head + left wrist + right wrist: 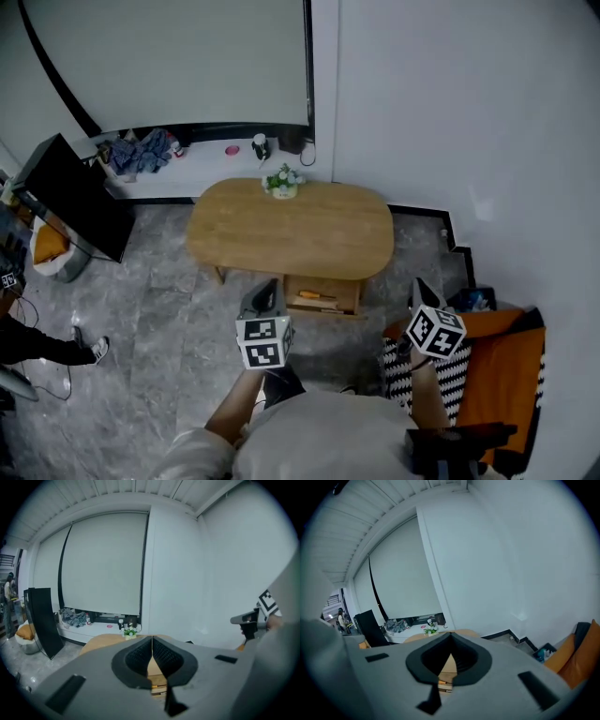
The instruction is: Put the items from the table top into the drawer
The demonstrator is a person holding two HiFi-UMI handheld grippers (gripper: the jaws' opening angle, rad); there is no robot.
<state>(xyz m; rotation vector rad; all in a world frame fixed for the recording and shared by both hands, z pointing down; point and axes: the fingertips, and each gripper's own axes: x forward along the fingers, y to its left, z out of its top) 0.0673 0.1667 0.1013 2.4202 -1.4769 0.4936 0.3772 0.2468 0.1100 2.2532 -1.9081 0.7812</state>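
An oval wooden table [309, 234] stands below me, and the only thing on its top is a small potted plant [282, 182] at the far edge. Under the near edge a drawer [349, 298] is pulled open, with an orange-handled tool [317, 296] lying inside. My left gripper [265, 287] hangs in the air in front of the drawer, jaws shut and empty. My right gripper [419, 284] is raised to the right of the table, also shut on nothing. From both gripper views the plant [129, 631] [429, 629] shows far off past the closed pads.
A black flat panel [70, 197] leans at the left. A low white ledge [202, 159] along the wall carries crumpled clothes [141, 152] and small bottles. An orange seat [506, 361] with black-and-white fabric [452, 375] stands at the right. A person's leg [42, 347] lies at far left.
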